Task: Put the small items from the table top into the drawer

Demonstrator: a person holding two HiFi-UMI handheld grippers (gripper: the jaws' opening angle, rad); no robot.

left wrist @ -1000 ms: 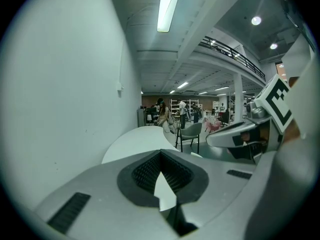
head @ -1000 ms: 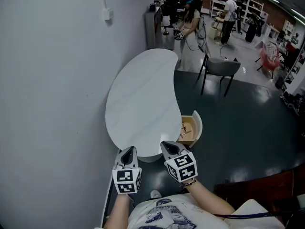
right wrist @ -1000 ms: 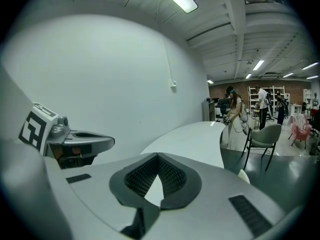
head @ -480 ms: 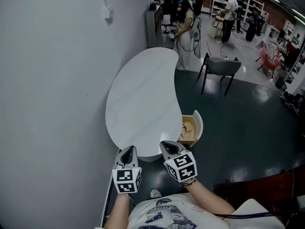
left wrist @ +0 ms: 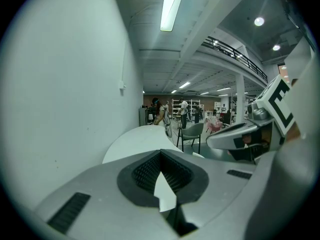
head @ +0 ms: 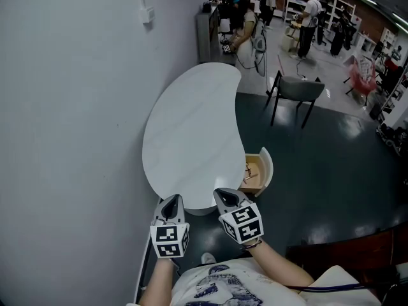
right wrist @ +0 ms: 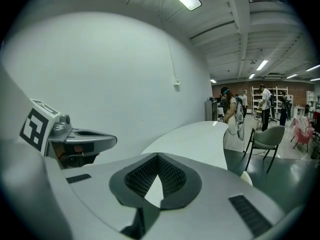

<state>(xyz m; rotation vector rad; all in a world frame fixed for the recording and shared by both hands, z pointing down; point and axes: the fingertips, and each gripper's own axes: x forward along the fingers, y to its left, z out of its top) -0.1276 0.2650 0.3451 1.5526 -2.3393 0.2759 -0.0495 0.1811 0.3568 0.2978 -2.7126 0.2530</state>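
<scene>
The white kidney-shaped table [head: 191,132] stands against the wall, and its top shows nothing on it. At its right edge a small wooden drawer [head: 257,171] stands pulled out, with a few small items [head: 248,169] inside. My left gripper [head: 171,203] and right gripper [head: 226,196] hang side by side just short of the table's near end, close to my body. Both are shut and hold nothing. The left gripper view shows its jaws [left wrist: 162,179] closed, with the table [left wrist: 135,139] beyond. The right gripper view shows the same for the right gripper [right wrist: 157,179].
A plain wall [head: 64,107] runs along the table's left side. A grey chair [head: 294,91] stands on the dark floor past the drawer. Several people stand by shelves at the far end of the room [head: 255,18].
Both grippers have stayed where they were. The people at the far end have shifted a little, and the head view has drifted slightly.
</scene>
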